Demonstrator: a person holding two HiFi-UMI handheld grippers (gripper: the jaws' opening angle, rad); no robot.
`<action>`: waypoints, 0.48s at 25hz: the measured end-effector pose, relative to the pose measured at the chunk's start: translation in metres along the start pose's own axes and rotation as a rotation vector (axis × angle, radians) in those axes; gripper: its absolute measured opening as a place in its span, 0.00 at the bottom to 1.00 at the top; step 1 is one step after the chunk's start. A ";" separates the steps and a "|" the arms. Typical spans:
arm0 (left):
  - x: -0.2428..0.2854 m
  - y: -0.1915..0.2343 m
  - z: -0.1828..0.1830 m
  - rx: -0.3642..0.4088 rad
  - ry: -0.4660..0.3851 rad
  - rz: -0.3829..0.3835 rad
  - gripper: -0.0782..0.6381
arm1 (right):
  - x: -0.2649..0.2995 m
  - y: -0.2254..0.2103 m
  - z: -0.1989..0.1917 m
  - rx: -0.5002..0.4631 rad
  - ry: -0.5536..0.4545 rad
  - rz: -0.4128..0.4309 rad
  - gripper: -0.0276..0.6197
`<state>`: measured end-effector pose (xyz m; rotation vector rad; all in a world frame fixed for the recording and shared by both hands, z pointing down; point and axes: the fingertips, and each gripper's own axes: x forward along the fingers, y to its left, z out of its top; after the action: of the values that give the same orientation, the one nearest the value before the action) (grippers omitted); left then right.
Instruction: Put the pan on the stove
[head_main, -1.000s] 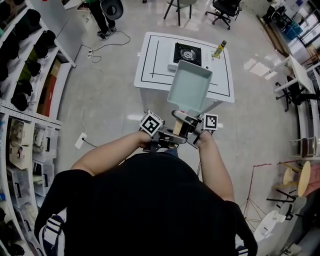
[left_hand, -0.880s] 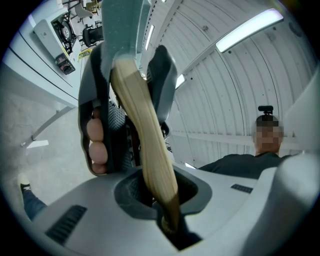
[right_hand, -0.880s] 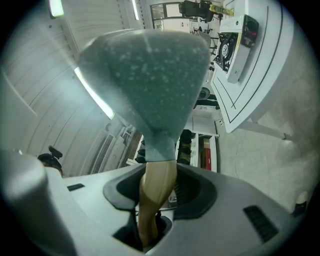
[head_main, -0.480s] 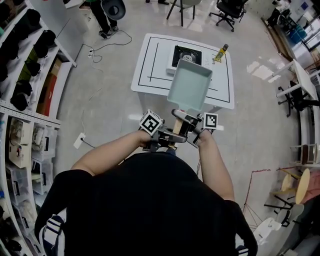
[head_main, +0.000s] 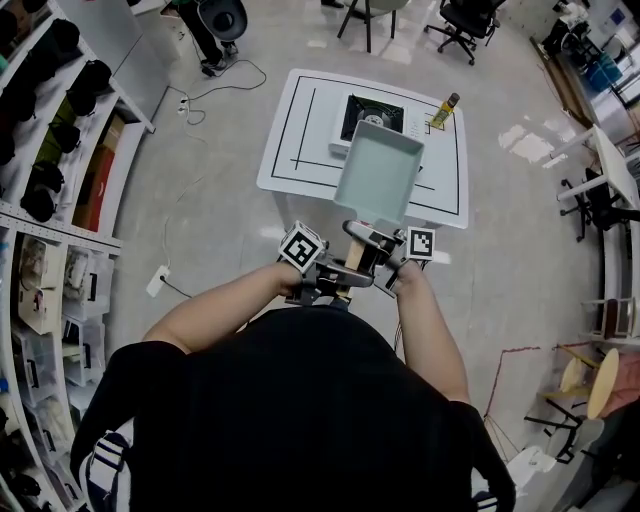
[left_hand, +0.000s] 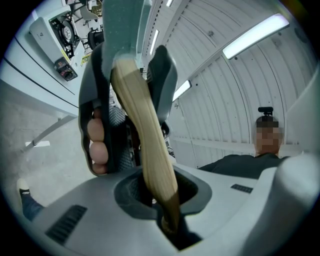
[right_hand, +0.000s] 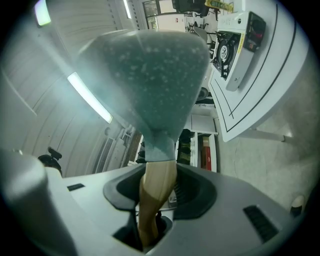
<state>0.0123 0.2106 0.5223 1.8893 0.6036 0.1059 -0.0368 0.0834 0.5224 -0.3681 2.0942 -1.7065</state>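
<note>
Short of the stove (head_main: 372, 108), grippers (head_main: 338, 274) (head_main: 378, 262) hold the pan (head_main: 378, 172).

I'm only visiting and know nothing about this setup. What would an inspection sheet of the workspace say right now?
Surface: white table marked with black lines.
Job's things: pale green pan held in the air, not yet on the stove, which sits on the table.
Clutter: bottle with a yellow label beside the stove.
Grippers: left claw and right claw both shut on the pan's wooden handle.
Cables: a cable and a power strip on the floor left of the table.
Surroundings: shelves at the left, chairs beyond the table.
</note>
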 end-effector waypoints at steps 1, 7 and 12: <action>0.001 0.002 0.002 -0.006 -0.002 -0.004 0.19 | -0.001 -0.002 0.003 0.004 0.001 0.001 0.27; 0.004 0.018 0.018 -0.006 -0.012 0.004 0.19 | -0.005 -0.010 0.021 0.026 0.013 0.000 0.27; 0.008 0.024 0.034 -0.010 -0.026 0.009 0.19 | -0.009 -0.014 0.036 0.031 0.023 0.007 0.27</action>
<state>0.0400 0.1792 0.5290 1.8813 0.5759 0.0896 -0.0125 0.0533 0.5311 -0.3335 2.0797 -1.7453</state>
